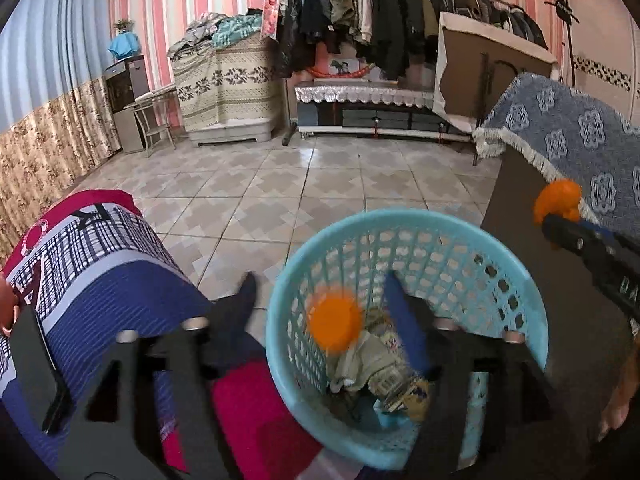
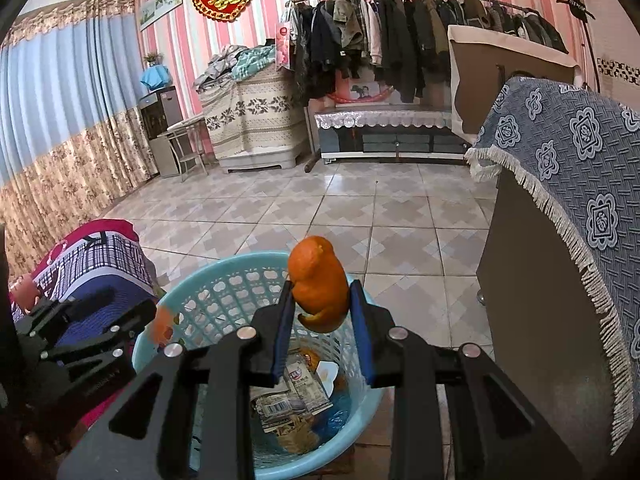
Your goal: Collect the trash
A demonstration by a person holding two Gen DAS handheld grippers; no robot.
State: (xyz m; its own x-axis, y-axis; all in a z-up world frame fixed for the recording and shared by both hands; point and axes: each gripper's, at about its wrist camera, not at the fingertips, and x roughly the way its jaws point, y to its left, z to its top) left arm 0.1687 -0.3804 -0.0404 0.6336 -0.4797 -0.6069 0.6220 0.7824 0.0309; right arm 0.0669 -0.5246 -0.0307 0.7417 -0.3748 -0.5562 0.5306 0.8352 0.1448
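Note:
A turquoise mesh basket (image 1: 420, 232) (image 2: 224, 292) stands on the floor and holds wrappers and paper scraps (image 1: 384, 364) (image 2: 292, 396). My left gripper (image 1: 320, 284) (image 2: 130, 300) is open over its rim. A blurred orange peel piece (image 1: 334, 322) (image 2: 162, 324) is loose between the fingers, touching neither pad. My right gripper (image 2: 320, 286) (image 1: 556, 216) is shut on a curled orange peel (image 2: 316, 272) (image 1: 556, 198), held above the basket's far rim.
A blue, red and checked quilt (image 1: 100, 280) (image 2: 100, 252) lies just left of the basket. A dark cabinet under a fringed blue cloth (image 1: 560, 140) (image 2: 560, 152) stands close on the right. Tiled floor (image 1: 280, 184) stretches to a clothes rack (image 1: 380, 20) at the back wall.

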